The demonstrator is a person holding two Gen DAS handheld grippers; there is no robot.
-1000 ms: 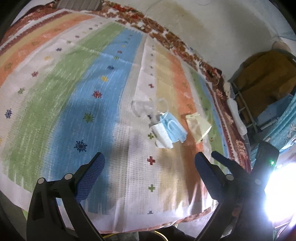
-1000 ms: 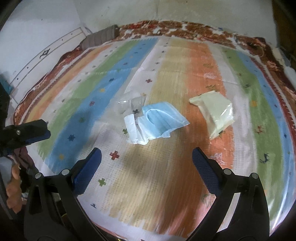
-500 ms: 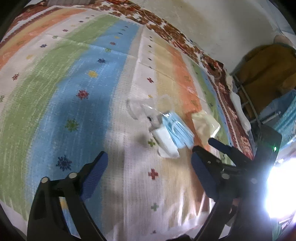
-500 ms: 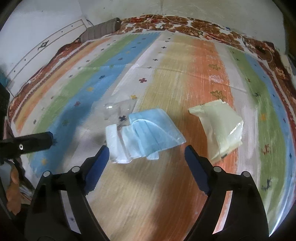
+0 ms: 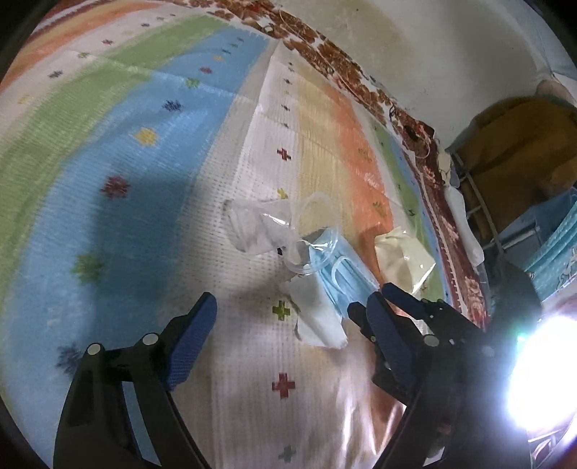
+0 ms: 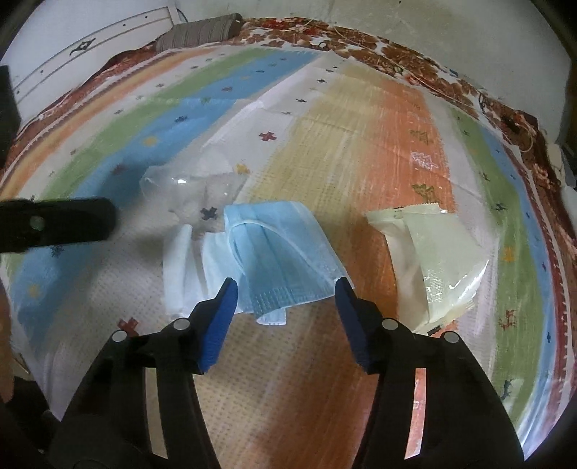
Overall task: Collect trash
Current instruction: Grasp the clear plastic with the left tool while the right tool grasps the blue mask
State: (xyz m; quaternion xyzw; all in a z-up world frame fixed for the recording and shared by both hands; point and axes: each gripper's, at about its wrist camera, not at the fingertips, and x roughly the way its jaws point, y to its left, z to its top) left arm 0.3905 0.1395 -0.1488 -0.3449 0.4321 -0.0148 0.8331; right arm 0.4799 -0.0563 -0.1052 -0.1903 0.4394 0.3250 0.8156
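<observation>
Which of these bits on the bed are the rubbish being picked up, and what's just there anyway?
Trash to collect: blue face mask, white tissue, clear plastic wrapper, pale yellow packet.

Just there: striped bedspread, grey rolled cushion, white wall.

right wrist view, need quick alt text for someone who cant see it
The open right gripper is poised at the near edge of a crumpled blue face mask on a striped mat. White tissue and clear plastic lie left of the mask, a pale yellow wrapper to its right, and the left gripper's finger enters from the left.
</observation>
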